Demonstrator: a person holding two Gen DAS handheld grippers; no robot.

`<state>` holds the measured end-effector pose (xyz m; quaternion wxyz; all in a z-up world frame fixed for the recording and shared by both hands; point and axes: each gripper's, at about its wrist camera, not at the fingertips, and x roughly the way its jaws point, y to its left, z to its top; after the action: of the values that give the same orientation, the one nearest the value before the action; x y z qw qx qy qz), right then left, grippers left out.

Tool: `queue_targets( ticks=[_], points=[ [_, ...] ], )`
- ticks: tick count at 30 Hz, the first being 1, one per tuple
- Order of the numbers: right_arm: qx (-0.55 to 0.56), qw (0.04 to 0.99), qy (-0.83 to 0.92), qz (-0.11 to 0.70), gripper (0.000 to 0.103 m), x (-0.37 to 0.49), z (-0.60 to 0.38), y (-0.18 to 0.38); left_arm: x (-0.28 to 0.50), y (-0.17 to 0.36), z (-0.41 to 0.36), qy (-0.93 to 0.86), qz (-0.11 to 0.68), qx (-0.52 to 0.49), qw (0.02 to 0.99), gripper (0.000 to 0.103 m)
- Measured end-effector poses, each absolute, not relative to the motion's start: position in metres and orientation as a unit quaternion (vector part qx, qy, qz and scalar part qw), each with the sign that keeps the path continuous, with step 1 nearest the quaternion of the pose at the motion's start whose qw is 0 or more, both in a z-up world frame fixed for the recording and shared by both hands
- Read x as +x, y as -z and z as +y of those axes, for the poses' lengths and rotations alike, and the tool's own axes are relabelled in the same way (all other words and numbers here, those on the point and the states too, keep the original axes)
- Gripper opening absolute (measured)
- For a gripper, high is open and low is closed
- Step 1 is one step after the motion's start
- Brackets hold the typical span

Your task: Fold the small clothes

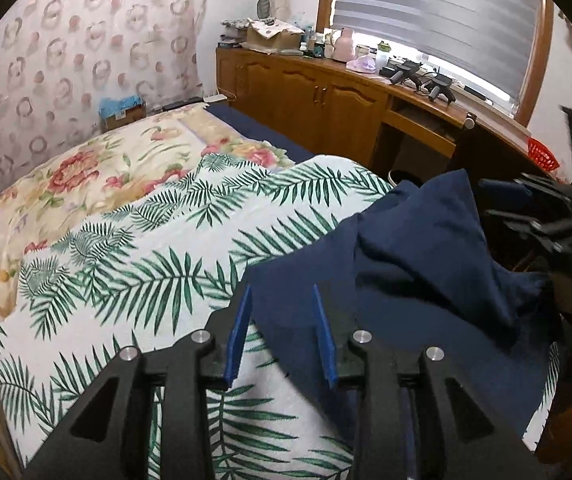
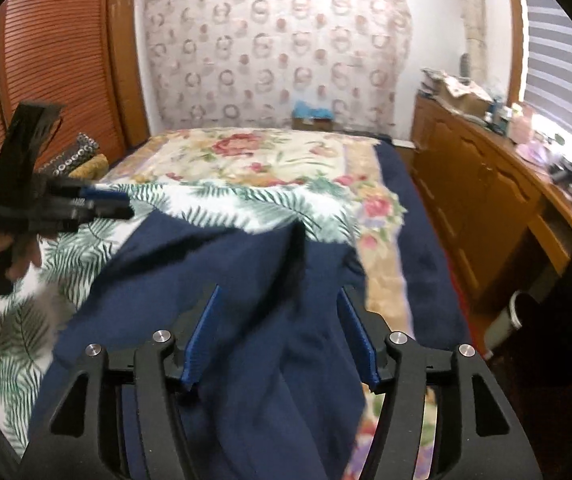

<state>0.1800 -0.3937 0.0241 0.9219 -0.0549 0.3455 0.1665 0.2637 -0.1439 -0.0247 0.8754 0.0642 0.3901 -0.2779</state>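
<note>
i see the bed (image 1: 134, 248) with the navy garment (image 1: 425, 248) crumpled on its near edge, no clear long axis. my left gripper (image 1: 282, 332) and right gripper (image 2: 282, 336) stand apart, cloth between, not pinched.

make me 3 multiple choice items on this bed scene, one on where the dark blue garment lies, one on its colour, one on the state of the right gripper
1. Where does the crumpled navy blue cloth garment lie?
A. on the palm-leaf print bedspread
B. on the wooden cabinet
C. on the floor

2. What colour are the ribbed pads of the right gripper?
A. red
B. blue
C. white

3. How does the right gripper stand?
A. shut on a towel
B. out of view
C. open, garment between its fingers

Answers: 1 A, leaf print shows around the garment; 2 B, both pads look blue; 3 C, gaps show between pads and cloth.
</note>
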Motion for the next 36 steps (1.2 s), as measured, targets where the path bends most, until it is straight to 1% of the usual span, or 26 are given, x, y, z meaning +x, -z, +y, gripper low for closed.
queue_targets(
  ticks=[4, 7, 8, 9, 10, 12, 13, 15, 19, 22, 23, 24, 25, 27, 28, 30, 31, 36],
  points=[
    [-0.060, 0.911, -0.168, 0.371, 0.062, 0.212, -0.383, -0.015, 0.264, 0.032, -0.141, 0.281, 0.396, 0.061, 0.872, 0.030],
    [-0.055, 0.894, -0.170, 0.411, 0.062, 0.232, -0.383, 0.000, 0.270, 0.037, -0.138, 0.280, 0.402, 0.058, 0.870, 0.030],
    [-0.054, 0.888, -0.183, 0.419, 0.059, 0.237, -0.383, 0.004, 0.273, 0.039, -0.138, 0.279, 0.404, 0.055, 0.869, 0.030],
    [-0.053, 0.885, -0.193, 0.421, 0.048, 0.238, -0.382, 0.004, 0.275, 0.040, -0.137, 0.280, 0.406, 0.052, 0.868, 0.030],
    [-0.050, 0.881, -0.204, 0.423, 0.040, 0.238, -0.384, 0.005, 0.277, 0.041, -0.137, 0.281, 0.408, 0.050, 0.867, 0.031],
    [-0.044, 0.878, -0.224, 0.421, 0.010, 0.238, -0.384, 0.003, 0.280, 0.043, -0.137, 0.282, 0.409, 0.048, 0.866, 0.031],
    [-0.048, 0.880, -0.230, 0.414, 0.005, 0.237, -0.386, 0.000, 0.281, 0.044, -0.138, 0.283, 0.410, 0.049, 0.866, 0.031],
    [-0.055, 0.889, -0.220, 0.398, 0.002, 0.234, -0.390, -0.007, 0.283, 0.044, -0.140, 0.284, 0.409, 0.049, 0.866, 0.031],
    [-0.063, 0.910, -0.161, 0.378, 0.002, 0.241, -0.414, -0.022, 0.290, 0.047, -0.142, 0.274, 0.412, 0.049, 0.868, 0.031],
    [-0.050, 0.905, -0.152, 0.395, 0.003, 0.251, -0.424, -0.014, 0.297, 0.051, -0.140, 0.271, 0.418, 0.041, 0.866, 0.031],
    [-0.051, 0.902, -0.150, 0.401, 0.007, 0.254, -0.424, -0.008, 0.300, 0.054, -0.141, 0.270, 0.424, 0.038, 0.864, 0.031],
    [-0.054, 0.902, -0.144, 0.403, 0.016, 0.256, -0.423, -0.004, 0.303, 0.057, -0.141, 0.270, 0.429, 0.035, 0.861, 0.031],
    [-0.057, 0.902, -0.140, 0.404, 0.020, 0.258, -0.422, -0.001, 0.304, 0.058, -0.142, 0.270, 0.432, 0.035, 0.860, 0.031],
    [-0.051, 0.900, -0.143, 0.409, 0.044, 0.263, -0.421, 0.007, 0.307, 0.062, -0.143, 0.267, 0.436, 0.036, 0.859, 0.031],
    [-0.043, 0.899, -0.148, 0.410, 0.049, 0.266, -0.422, 0.011, 0.307, 0.063, -0.143, 0.267, 0.438, 0.035, 0.858, 0.031],
    [-0.032, 0.898, -0.162, 0.408, 0.055, 0.271, -0.422, 0.015, 0.307, 0.066, -0.143, 0.265, 0.442, 0.032, 0.856, 0.031],
    [-0.037, 0.897, -0.158, 0.410, 0.057, 0.273, -0.422, 0.018, 0.307, 0.067, -0.143, 0.265, 0.442, 0.030, 0.856, 0.031],
    [-0.030, 0.885, -0.167, 0.433, 0.058, 0.284, -0.425, 0.034, 0.305, 0.068, -0.141, 0.265, 0.436, 0.016, 0.860, 0.031]
  ],
)
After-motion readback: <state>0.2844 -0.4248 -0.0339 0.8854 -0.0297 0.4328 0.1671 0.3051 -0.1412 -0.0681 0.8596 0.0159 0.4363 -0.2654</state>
